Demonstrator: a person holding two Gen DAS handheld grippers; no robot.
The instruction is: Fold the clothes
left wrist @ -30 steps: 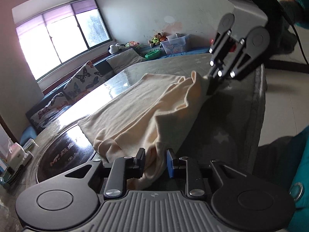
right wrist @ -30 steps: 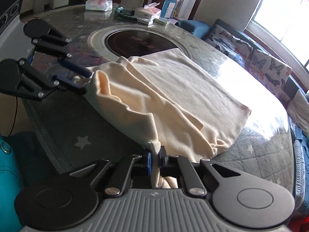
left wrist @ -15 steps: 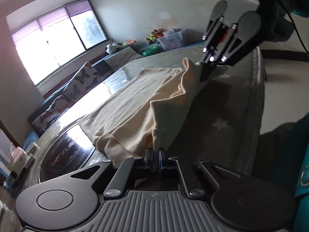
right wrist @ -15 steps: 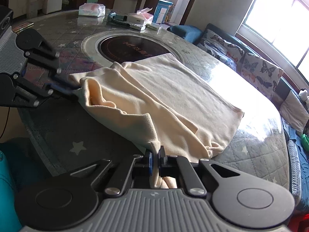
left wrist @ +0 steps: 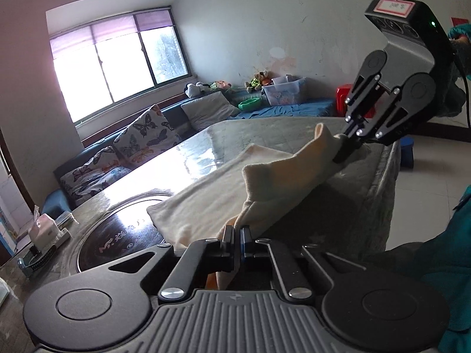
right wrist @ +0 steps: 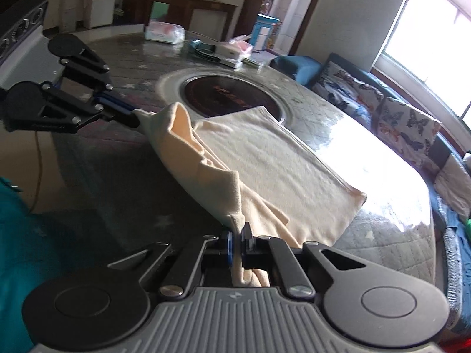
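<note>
A cream cloth garment [left wrist: 232,194] lies on the round table [left wrist: 362,194], its near edge lifted. My left gripper [left wrist: 237,236] is shut on one end of that edge; it also shows in the right wrist view [right wrist: 134,117]. My right gripper [right wrist: 237,235] is shut on the other end and shows in the left wrist view [left wrist: 346,150]. The lifted edge hangs stretched between both grippers above the table, while the rest of the garment [right wrist: 273,158] lies flat.
A dark round hotplate [right wrist: 226,97] sits in the table's middle, partly under the cloth. Tissue packs and boxes [right wrist: 232,48] lie at the far side. A sofa with butterfly cushions [left wrist: 138,138] runs under the window. The table edge is close to me.
The left gripper closed on the cloth edge. Both grippers have risen, lifting the near edge off the table and pulling it taut.
</note>
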